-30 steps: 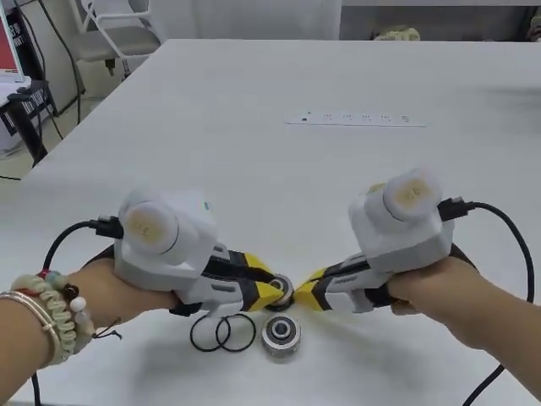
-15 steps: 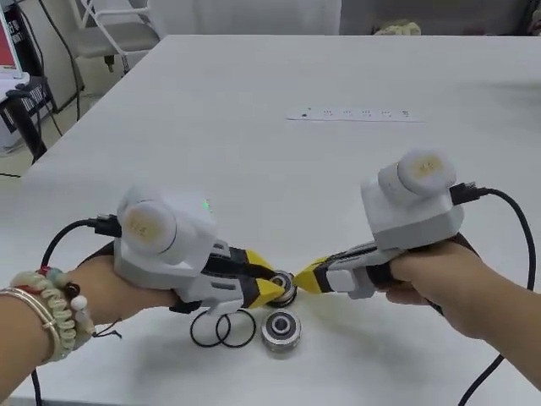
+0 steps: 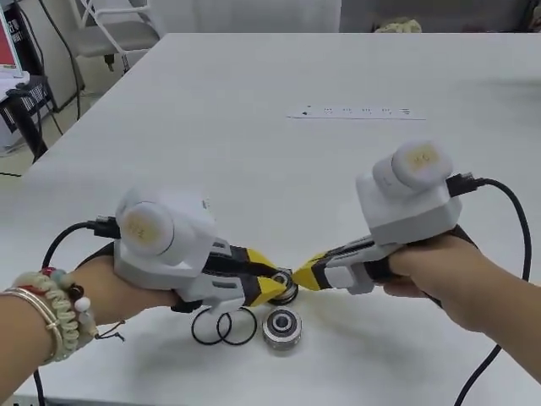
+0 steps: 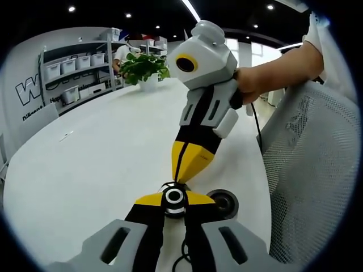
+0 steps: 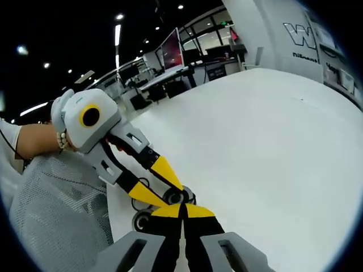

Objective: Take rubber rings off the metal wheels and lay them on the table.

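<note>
The metal wheel (image 3: 281,328) gleams, rubber rings (image 3: 224,327) (black) look matt, table (image 3: 254,127) smooth.

Bright even overhead light; sharp; fisheye edges warped.

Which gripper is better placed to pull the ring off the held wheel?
Probably right: the left gripper clamps the wheel, while the right gripper's closed tips meet its rim, free to pull.

Left gripper (image 3: 281,288) and right gripper (image 3: 302,281): white boxy bodies, black necks, yellow pointed tips, black cables (image 3: 100,227). Beaded bracelets (image 3: 51,309) on left wrist (green, pink, white beads).
</note>
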{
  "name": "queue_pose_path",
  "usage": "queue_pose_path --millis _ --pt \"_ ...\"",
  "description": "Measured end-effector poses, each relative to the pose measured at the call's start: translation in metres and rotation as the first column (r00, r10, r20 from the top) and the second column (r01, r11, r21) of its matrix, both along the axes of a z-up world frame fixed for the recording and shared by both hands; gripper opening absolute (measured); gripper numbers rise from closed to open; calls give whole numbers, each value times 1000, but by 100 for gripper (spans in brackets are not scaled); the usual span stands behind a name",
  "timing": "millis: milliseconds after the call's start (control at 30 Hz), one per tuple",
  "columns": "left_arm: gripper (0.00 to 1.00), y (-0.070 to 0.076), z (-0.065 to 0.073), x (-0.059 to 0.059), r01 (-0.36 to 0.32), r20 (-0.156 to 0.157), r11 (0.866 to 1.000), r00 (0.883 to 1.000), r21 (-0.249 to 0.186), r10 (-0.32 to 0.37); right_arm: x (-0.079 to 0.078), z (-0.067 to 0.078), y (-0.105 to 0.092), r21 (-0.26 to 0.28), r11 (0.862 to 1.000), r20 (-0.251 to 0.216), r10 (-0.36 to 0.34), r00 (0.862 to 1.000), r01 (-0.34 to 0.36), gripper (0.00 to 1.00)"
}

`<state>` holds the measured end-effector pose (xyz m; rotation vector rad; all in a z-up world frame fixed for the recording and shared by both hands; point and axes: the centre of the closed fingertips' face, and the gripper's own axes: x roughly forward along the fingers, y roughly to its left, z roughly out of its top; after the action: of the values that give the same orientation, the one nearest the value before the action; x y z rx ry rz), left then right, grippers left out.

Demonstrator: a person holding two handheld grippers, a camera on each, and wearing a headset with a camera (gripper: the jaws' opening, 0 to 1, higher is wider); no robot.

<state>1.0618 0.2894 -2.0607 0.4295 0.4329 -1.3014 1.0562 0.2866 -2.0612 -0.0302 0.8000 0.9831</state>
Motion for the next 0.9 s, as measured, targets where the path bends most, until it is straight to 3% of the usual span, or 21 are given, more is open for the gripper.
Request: queue_pose_path --millis 233,300,367,400,433,467,533,733,900 --pt "7 -1 0 0 3 3 1000 1000 0 -3 1 2 0 6 1000 2 7 1000 -7 0" --pt "7 -2 0 0 1 3 1000 1000 -2 -1 0 7 5 33 999 5 18 1000 -18 0" --pt "7 -3 0 1 -6 5 1000 1000 -5 6 3 38 27 197 980 27 6 1000 -12 0" --pt "7 -3 0 2 -11 7 1000 1000 -4 11 2 25 15 63 998 5 3 1000 -3 0" --pt "7 -3 -1 2 -13 4 1000 1000 -4 13 12 22 10 -14 1000 119 28 992 -27 0" --pt "7 -3 -1 3 -13 3 1000 1000 -5 13 5 22 14 18 999 82 41 996 -42 0" --pt "7 -3 -1 3 -14 3 1000 1000 -7 14 7 20 12 54 999 40 6 999 -8 0" --pt "7 -4 -1 3 -38 -4 999 999 -8 38 10 15 4 27 999 32 -34 999 33 0" --pt "7 -5 0 3 -49 -9 999 999 1 49 9 2 -1 -13 999 17 -52 998 53 0"
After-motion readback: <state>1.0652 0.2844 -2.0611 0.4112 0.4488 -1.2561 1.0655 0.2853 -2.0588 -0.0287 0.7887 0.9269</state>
